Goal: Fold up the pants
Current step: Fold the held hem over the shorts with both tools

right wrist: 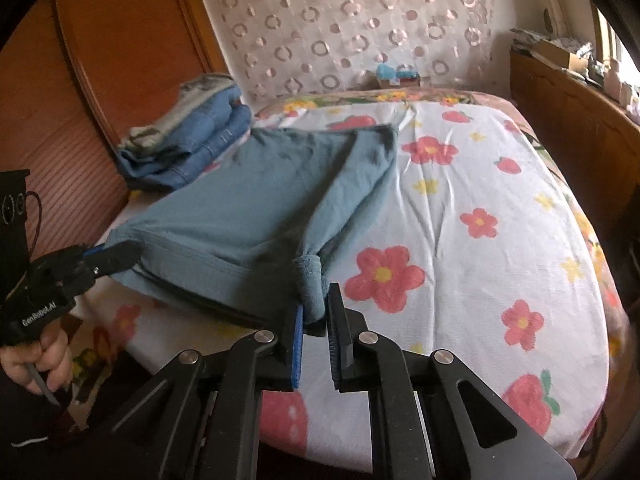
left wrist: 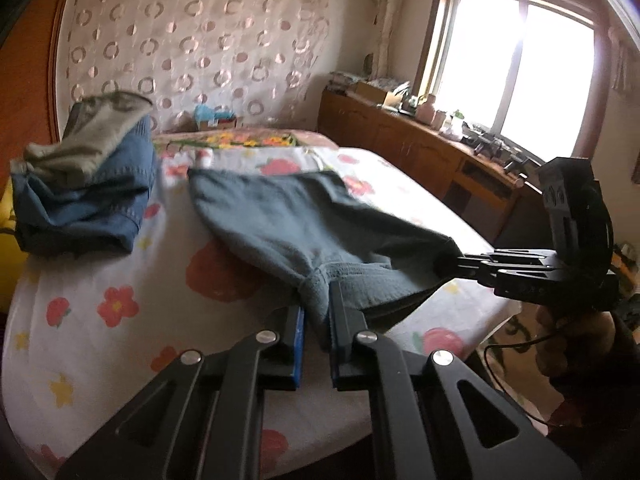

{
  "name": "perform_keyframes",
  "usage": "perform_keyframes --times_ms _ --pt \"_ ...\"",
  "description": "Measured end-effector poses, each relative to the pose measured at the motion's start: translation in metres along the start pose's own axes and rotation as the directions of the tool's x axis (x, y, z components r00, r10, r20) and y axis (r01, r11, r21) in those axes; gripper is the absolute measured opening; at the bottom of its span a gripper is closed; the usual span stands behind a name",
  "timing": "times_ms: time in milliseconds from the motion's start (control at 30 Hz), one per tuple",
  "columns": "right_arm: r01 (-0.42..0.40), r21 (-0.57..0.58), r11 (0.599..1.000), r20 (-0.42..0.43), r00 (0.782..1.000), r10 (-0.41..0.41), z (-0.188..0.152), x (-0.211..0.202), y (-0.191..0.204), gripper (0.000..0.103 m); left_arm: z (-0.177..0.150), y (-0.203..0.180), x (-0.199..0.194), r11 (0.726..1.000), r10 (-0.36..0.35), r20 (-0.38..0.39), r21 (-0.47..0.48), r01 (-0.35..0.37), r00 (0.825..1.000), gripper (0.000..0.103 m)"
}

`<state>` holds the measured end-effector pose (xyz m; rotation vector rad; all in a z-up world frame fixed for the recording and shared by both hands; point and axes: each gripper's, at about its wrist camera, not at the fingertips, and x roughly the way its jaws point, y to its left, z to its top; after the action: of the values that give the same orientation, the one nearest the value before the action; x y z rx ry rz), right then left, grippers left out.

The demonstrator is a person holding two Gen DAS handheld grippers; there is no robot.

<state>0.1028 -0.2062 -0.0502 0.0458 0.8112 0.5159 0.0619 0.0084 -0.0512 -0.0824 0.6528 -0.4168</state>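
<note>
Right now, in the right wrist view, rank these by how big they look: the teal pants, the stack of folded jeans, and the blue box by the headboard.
1. teal pants, largest, though nearest the camera
2. stack of folded jeans
3. blue box, smallest, but farthest away

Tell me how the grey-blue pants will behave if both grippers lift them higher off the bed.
Likely floppy: the grey-blue pants already sag between the left gripper and right gripper. Probably light, since small pinches raise this edge. The far end, on the bed, should drag.
</note>
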Motion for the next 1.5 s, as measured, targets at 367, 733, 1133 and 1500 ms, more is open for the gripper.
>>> perform_keyframes --times_ms 367,733,1133,1500 --pt "-0.033 -0.011 0.999 0.055 0.998 0.034 0.003 -0.045 0.007 0.008 0.009 -0.008 -0.027 0.999 -0.044 0.038 0.023 0.043 0.998 0.006" --pt "-0.063 -0.015 0.998 0.063 0.996 0.064 -0.005 -0.067 0.014 0.008 0.007 -0.019 -0.044 0.997 -0.064 0.054 0.035 0.062 0.996 0.006" --pt "-0.054 0.006 0.999 0.092 0.994 0.053 0.020 -0.043 0.003 0.008 0.027 0.004 0.000 1.000 -0.011 0.036 0.024 0.010 0.999 0.007" --pt "-0.032 0.026 0.999 0.101 0.994 0.029 0.068 0.000 -0.009 0.008 0.064 0.023 0.022 0.999 0.043 0.060 0.025 -0.045 0.997 0.007"
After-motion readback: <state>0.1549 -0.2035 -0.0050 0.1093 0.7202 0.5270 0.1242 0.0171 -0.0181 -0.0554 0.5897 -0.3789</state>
